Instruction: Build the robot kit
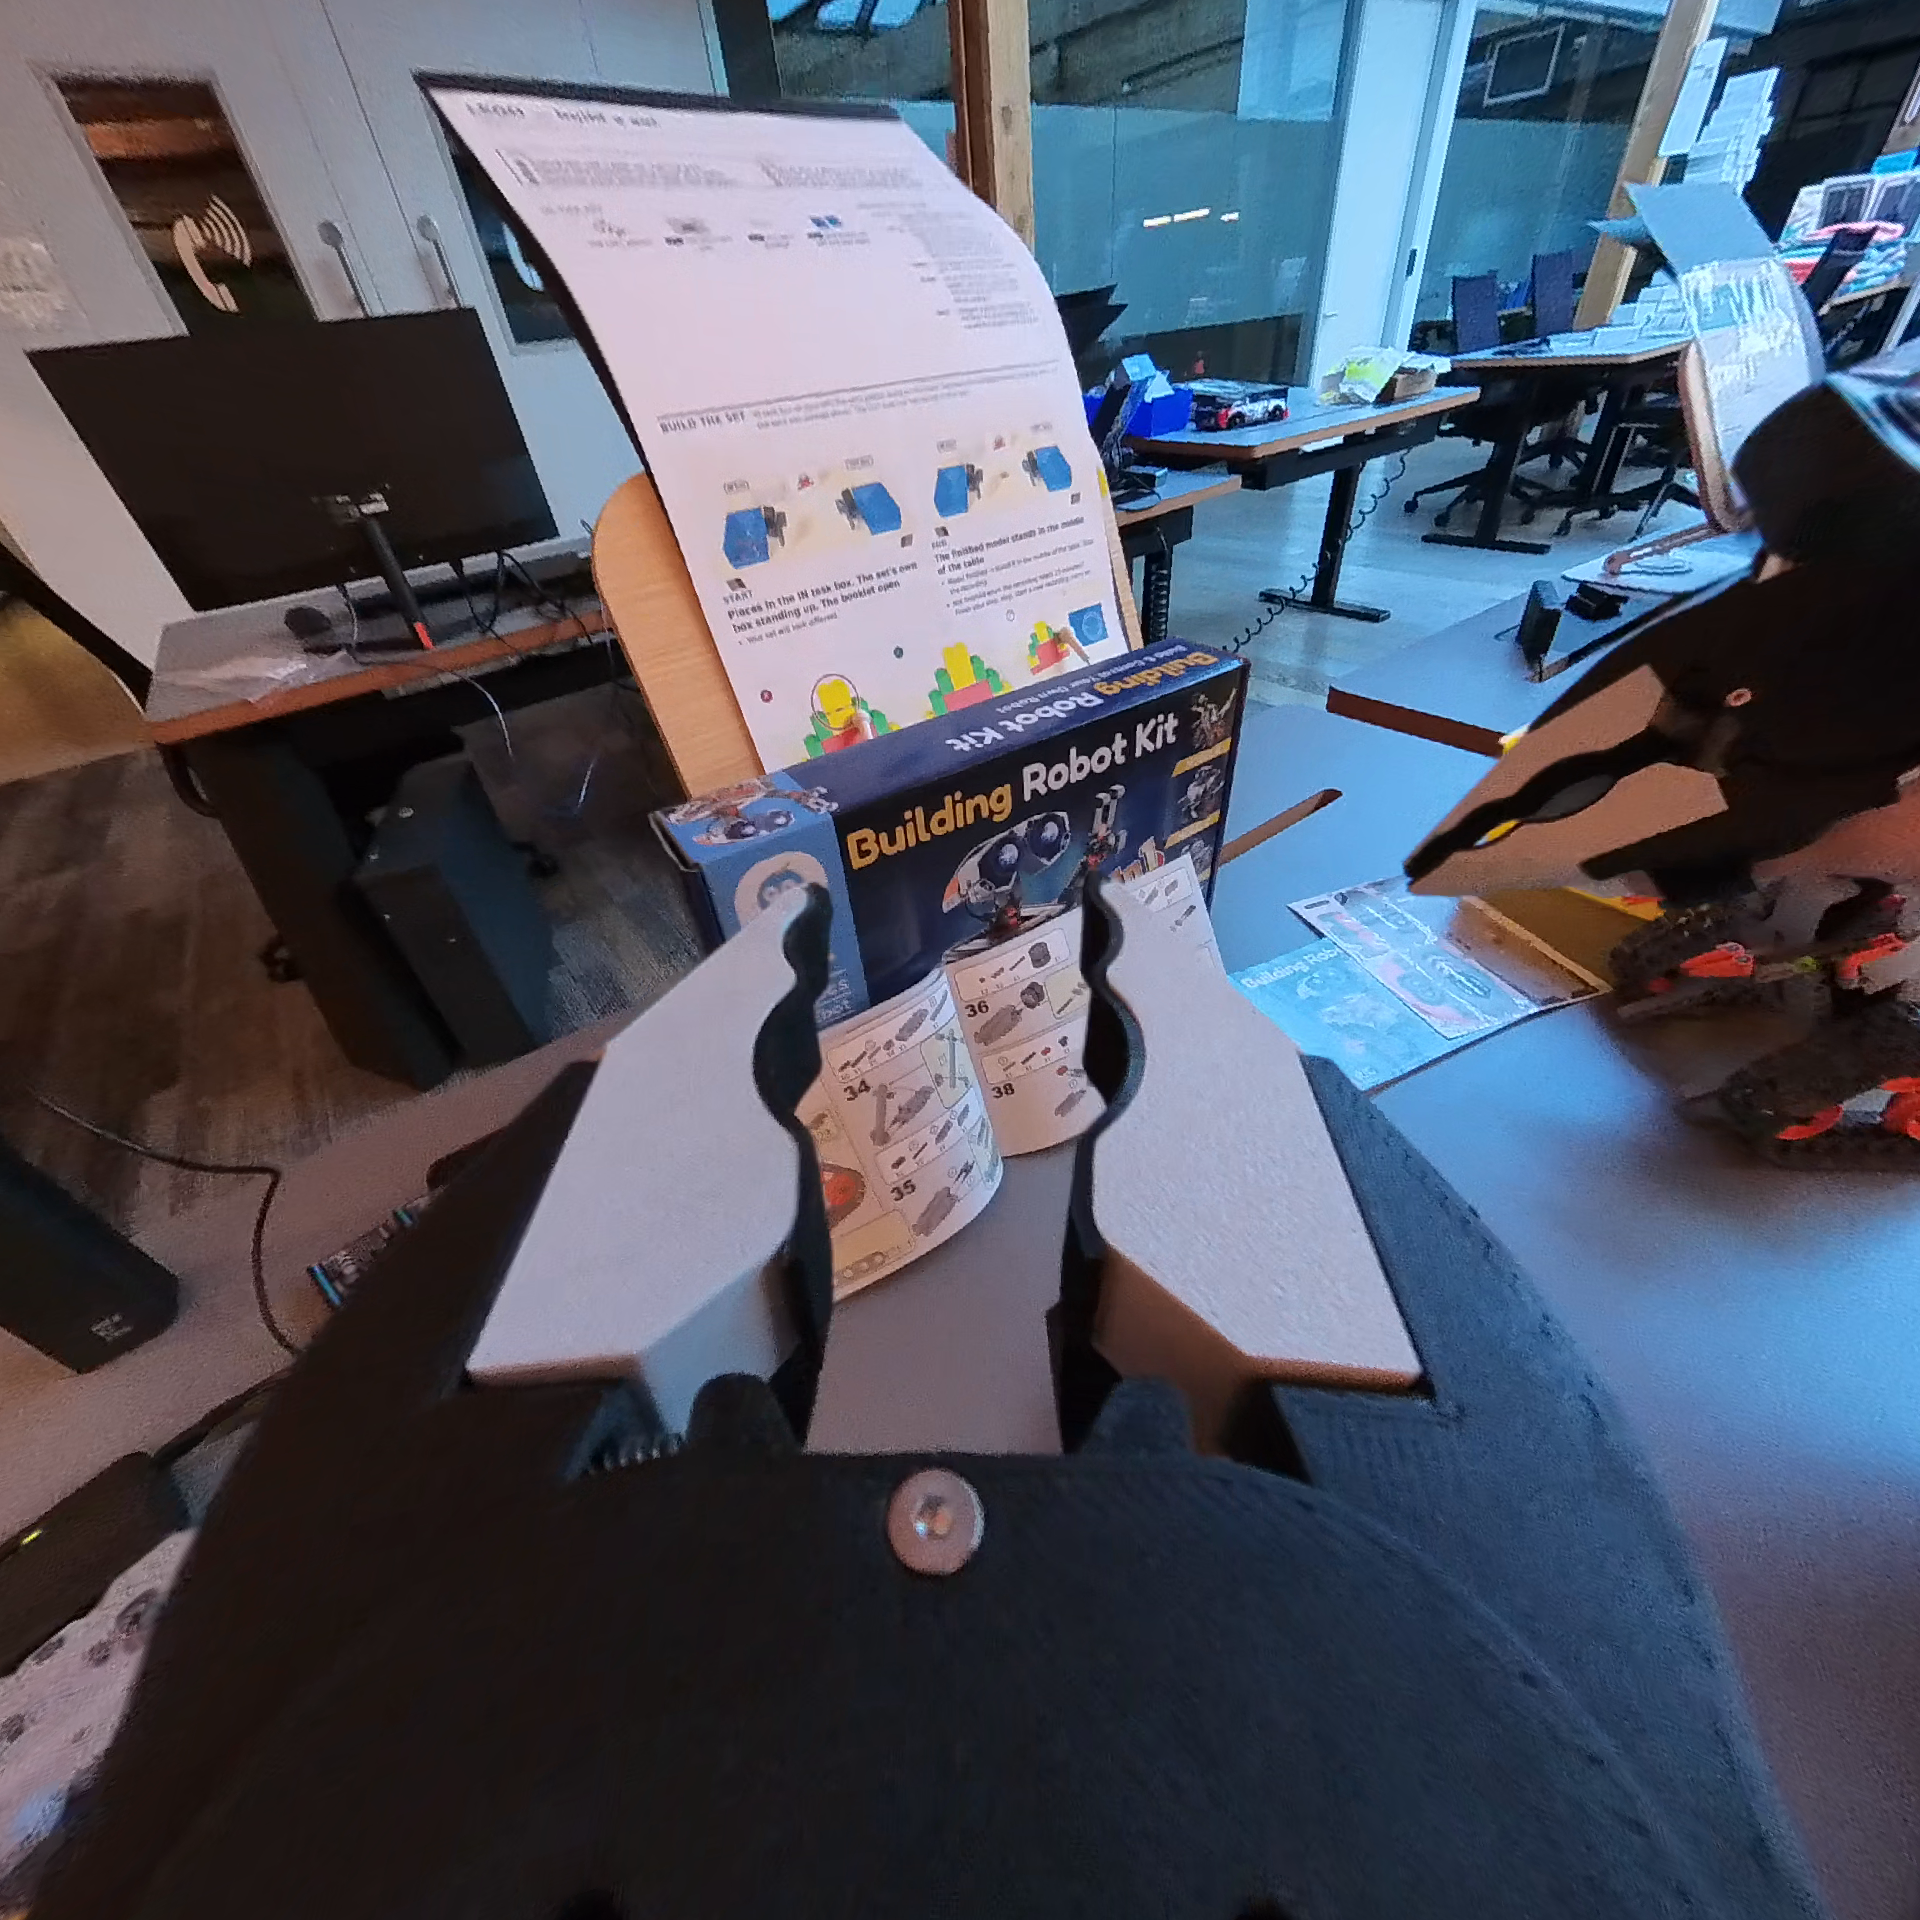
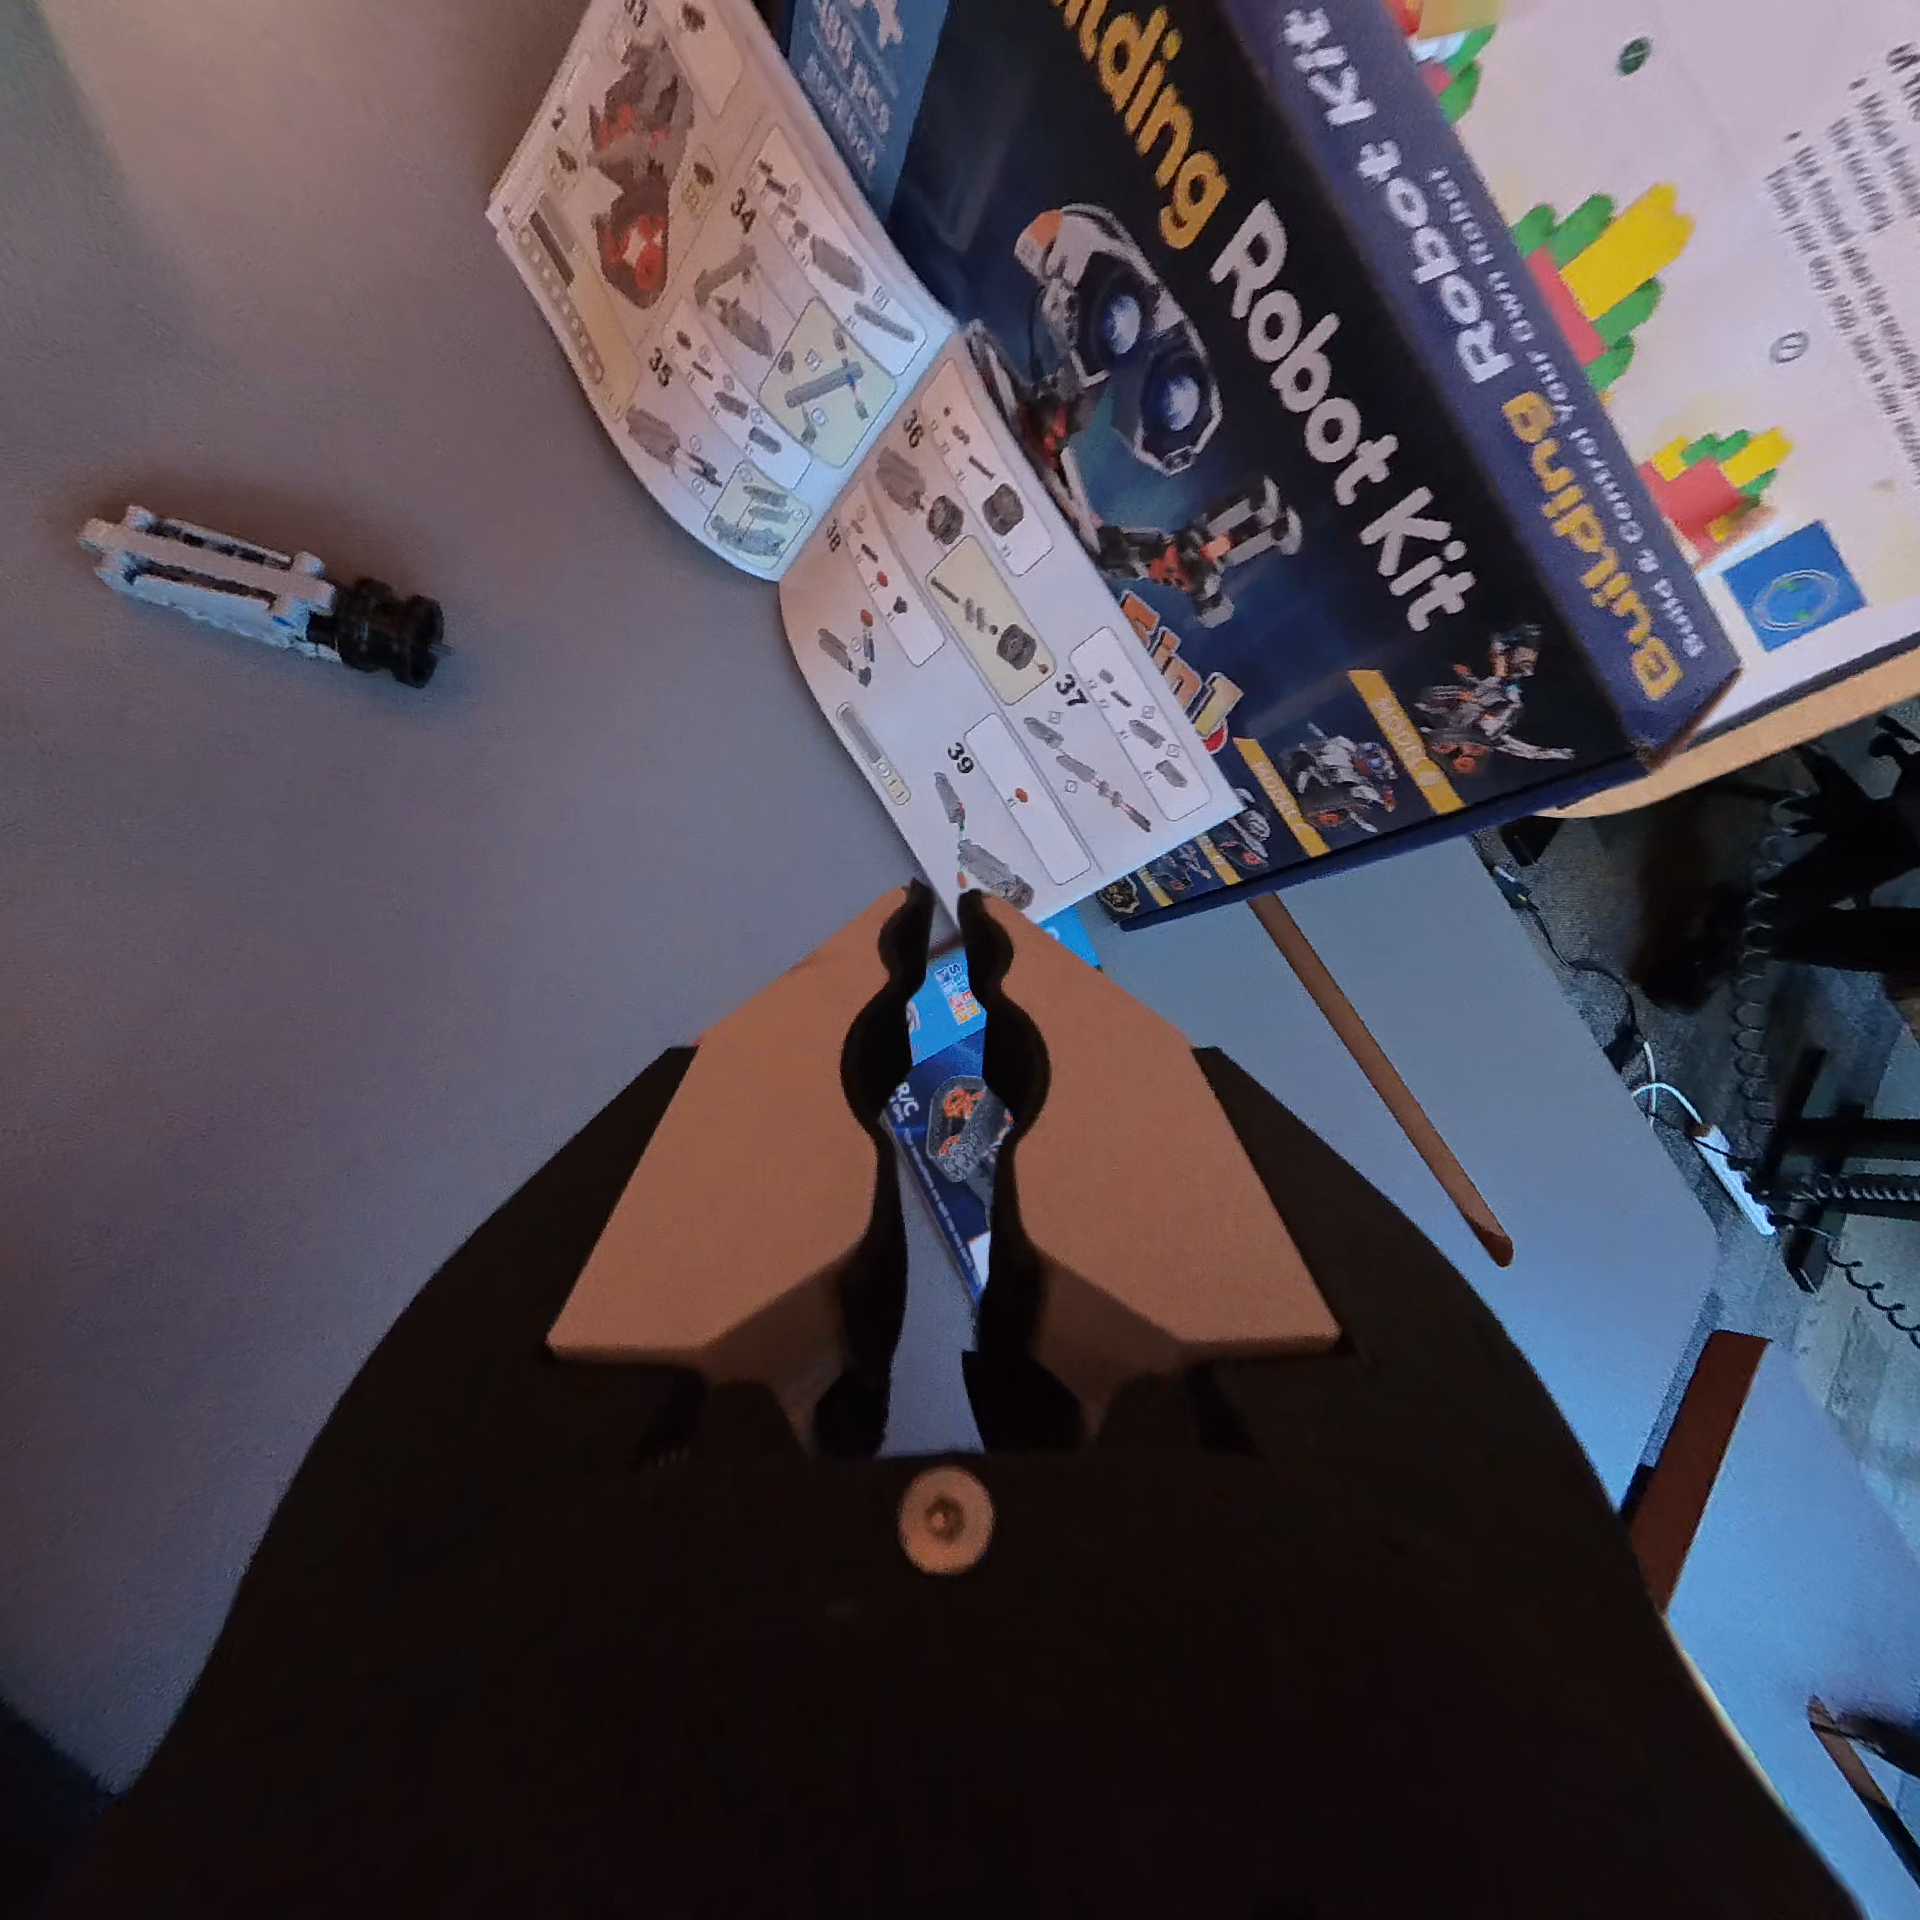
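Note:
My left gripper (image 1: 951,925) is open and empty, held above the grey table (image 1: 1662,1351). It points at an open instruction booklet (image 1: 935,1091) that leans against a dark blue kit box (image 1: 997,821). My right gripper (image 2: 943,906) has its jaws almost closed with only a thin gap, and nothing shows between them. It hovers over a blue leaflet (image 2: 951,1122) just short of the booklet (image 2: 831,468) and box (image 2: 1299,416). In the left wrist view the right gripper (image 1: 1455,862) hangs above a black and orange tracked model (image 1: 1766,977).
A grey and black built piece (image 2: 260,592) lies alone on the table at the left. A printed sheet (image 1: 831,364) stands on a wooden board (image 1: 665,644) behind the box. Blue leaflets (image 1: 1382,987) lie flat by the model. A monitor (image 1: 291,447) and desks stand beyond. About 25 cm separates my left fingertips from my right.

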Motion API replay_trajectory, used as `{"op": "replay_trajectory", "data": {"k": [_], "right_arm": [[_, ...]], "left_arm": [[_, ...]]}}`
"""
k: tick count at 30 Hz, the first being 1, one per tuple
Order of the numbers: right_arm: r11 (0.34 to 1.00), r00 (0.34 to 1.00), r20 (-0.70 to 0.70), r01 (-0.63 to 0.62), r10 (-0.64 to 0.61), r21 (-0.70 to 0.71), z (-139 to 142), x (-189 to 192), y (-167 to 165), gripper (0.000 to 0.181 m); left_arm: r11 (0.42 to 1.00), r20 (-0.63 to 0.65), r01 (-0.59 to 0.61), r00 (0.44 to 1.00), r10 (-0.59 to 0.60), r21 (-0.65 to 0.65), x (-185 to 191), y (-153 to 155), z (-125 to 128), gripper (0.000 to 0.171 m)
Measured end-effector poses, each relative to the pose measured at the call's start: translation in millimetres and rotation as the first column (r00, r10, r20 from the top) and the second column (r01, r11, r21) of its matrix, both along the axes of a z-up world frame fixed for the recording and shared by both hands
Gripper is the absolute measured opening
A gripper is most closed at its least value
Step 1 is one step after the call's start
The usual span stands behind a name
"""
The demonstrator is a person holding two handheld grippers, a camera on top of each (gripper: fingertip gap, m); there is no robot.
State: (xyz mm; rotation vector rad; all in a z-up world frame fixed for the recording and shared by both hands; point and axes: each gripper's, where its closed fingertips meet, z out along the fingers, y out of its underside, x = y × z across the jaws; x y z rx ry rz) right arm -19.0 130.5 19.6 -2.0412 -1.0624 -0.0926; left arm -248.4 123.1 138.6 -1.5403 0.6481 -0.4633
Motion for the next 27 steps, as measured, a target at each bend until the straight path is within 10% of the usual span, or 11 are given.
{"op": "replay_trajectory", "data": {"k": [27], "right_arm": [[0.999, 0.998, 0.060, -0.026, 0.024, 0.038, 0, -6, -1, 0.003]], "left_arm": [[1.000, -0.095, 0.019, 0.995, -0.017, 0.025, 19, -21, 3, 0.039]]}}
